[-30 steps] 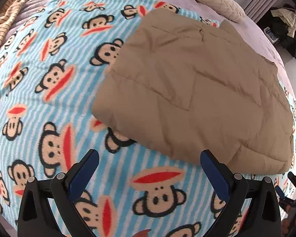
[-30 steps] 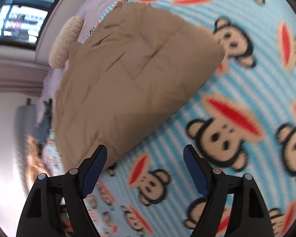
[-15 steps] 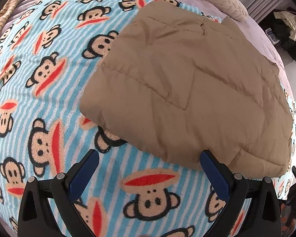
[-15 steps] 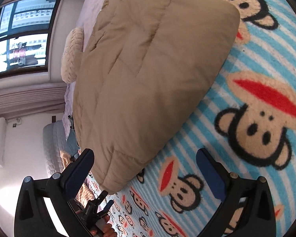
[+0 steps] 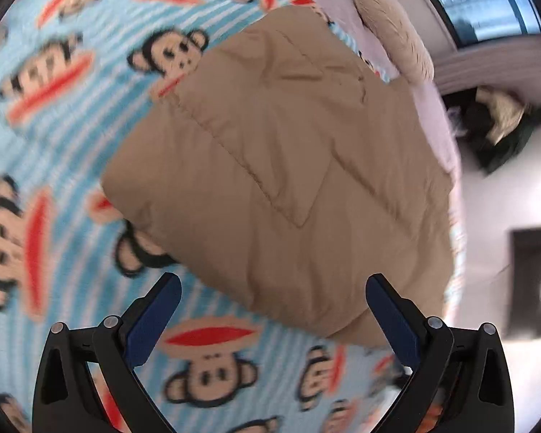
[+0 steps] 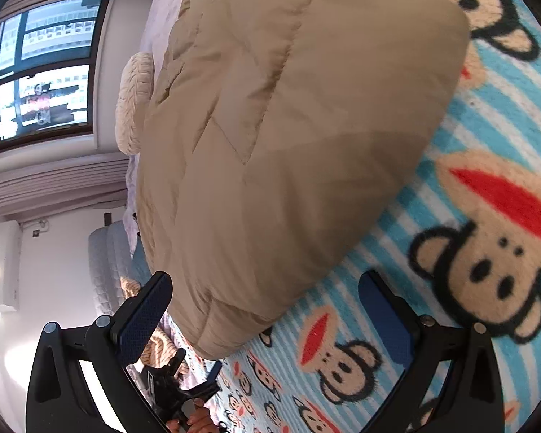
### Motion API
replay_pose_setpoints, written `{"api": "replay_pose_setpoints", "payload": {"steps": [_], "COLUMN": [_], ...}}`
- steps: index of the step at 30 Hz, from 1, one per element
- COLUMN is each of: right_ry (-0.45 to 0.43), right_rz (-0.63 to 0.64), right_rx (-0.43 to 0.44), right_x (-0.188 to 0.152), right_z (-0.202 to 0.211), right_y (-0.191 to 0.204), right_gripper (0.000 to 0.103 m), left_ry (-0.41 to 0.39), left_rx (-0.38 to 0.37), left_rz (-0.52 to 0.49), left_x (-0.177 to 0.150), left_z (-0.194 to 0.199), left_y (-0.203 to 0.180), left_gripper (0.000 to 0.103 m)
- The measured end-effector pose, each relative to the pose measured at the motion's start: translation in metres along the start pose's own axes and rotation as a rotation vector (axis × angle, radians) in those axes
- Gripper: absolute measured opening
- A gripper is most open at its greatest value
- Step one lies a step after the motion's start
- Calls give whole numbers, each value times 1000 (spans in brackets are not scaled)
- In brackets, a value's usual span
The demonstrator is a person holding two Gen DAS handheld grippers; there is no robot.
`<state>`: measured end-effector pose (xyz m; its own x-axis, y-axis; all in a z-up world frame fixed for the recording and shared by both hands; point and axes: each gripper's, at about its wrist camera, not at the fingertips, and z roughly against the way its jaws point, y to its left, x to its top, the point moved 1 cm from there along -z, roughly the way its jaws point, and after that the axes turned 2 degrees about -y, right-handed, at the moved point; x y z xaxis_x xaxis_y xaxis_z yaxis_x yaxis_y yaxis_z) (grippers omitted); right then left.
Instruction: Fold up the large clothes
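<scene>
**Both grippers wide open at the near edge of the folded tan jacket**

A striped blue-and-white blanket (image 5: 72, 137) printed with monkey faces fills most of both views and carries everything else. On it lies the task's garment, a tan quilted jacket (image 5: 288, 166), folded into a thick, roughly rectangular bundle. In the left wrist view it sits in the centre and runs toward the upper right of the frame; in the right wrist view it takes up the upper middle, with one rounded corner hanging low near the bottom centre.

Beyond the jacket, a cream knitted pillow (image 5: 396, 36) lies at the upper right of the left wrist view, on a pale lilac sheet. A window (image 6: 43, 68) shows at the upper left of the right wrist view, with pleated curtains above and below it. A heap of dark clothes (image 5: 497, 122) sits at the right edge of the left wrist view.

The left gripper (image 5: 273, 290) has its jaws spread wide and grips nothing; the jacket's near edge lies between and just past its blue pads, and the picture is too blurred to tell whether either pad touches the cloth. The right gripper (image 6: 265, 288) likewise stands fully wide with nothing clamped: its left pad appears just beside the jacket's lower corner, its right pad over bare blanket. At the bottom left of the right wrist view, a hand (image 6: 198, 418) holds the other gripper's handle.
</scene>
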<state>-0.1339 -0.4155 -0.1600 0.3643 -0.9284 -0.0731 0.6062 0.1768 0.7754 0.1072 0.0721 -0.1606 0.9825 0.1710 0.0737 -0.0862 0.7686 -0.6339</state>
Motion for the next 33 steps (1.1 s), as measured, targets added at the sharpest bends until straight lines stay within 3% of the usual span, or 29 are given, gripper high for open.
{"api": "replay_pose_setpoints", "payload": {"steps": [5,9,13,14,15,16,17,18,21,24,28,33], "right_ry": [17,40,37,34,26,22,18,19,24,7,-8,-7], "right_rz": [-17,3,-7,-15,-33,-41,-53,-69,-110,-87,-53,-22], "right_rx": [52,87,132,132,132,132,129,104,113,132,164,142], "right_x": [6,11,20,19,20,19,18,17,14,9,-1,-30], "right_z": [-10,-26,-42,-44,-45,-45,-45,-44,-42,-35,-20,7], "right_y": [0,10,20,19,18,17,14,10,1,7,14,9], "right_gripper": [103,103,103,103,102,100,90,66,39,27,24,23], "left_ry": [18,-27,-47,-54,-60,-59,-58,-58,-72,-89,-88,-47], "left_rx": [-18,-75,-51,-34,-17,-9,-16,-23,-36,-27,-38,-90], "left_rz": [6,15,15,11,3,-10,-14,-14,-71,-163,-315,-351], "left_x": [10,23,33,35,35,35,36,38,40,36,24,11], "left_z": [-29,-40,-51,-52,-51,-51,-49,-48,-36,-20,6,34], "left_y": [7,-9,-19,-20,-22,-24,-24,-27,-35,-45,-67,-64], "left_gripper": [103,103,102,97,81,73,56,44,28,21,21,21]}}
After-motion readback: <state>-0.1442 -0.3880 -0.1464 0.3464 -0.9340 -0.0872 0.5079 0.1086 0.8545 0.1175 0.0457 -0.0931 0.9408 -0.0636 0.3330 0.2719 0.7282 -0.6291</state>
